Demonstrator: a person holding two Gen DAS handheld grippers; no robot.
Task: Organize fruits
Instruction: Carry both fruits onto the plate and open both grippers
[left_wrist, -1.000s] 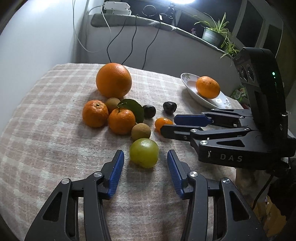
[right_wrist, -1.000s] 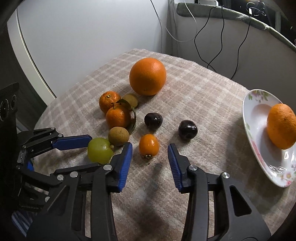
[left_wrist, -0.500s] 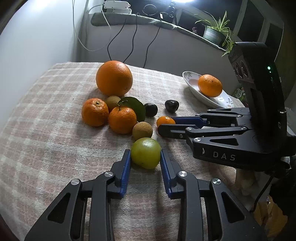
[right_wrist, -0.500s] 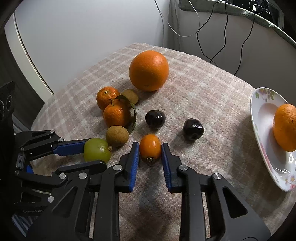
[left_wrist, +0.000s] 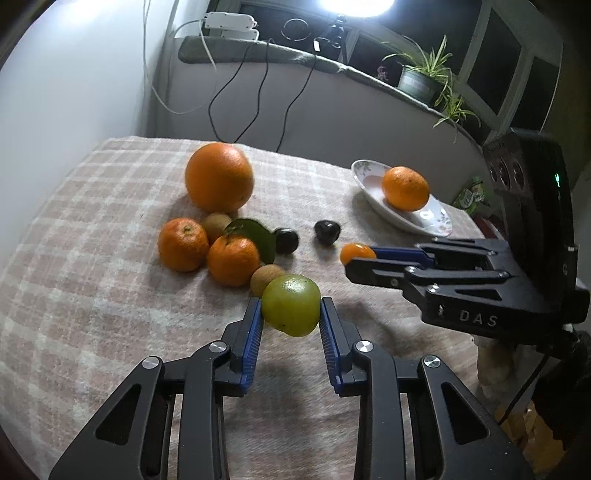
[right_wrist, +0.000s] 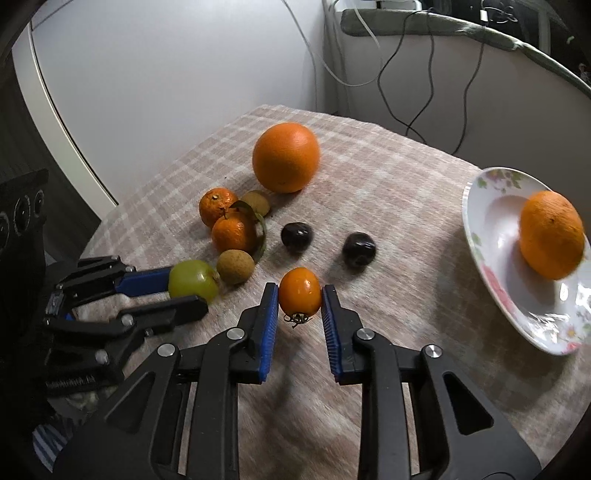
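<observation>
The green fruit sits pinched between the left gripper's blue pads, near the table's front edge. The right gripper is clamped on a small orange fruit, stem down. Both seem bound for the flowered plate at the right edge, where one orange already lies. "DAS" is printed on the right gripper's body.

A bright lamp at the top of the left wrist view blows out to white glare; the room is otherwise dim; fruit throws soft shadows on the checked cloth; both views bulge and darken at the corners; the plate and nearby cloth look smeared.
</observation>
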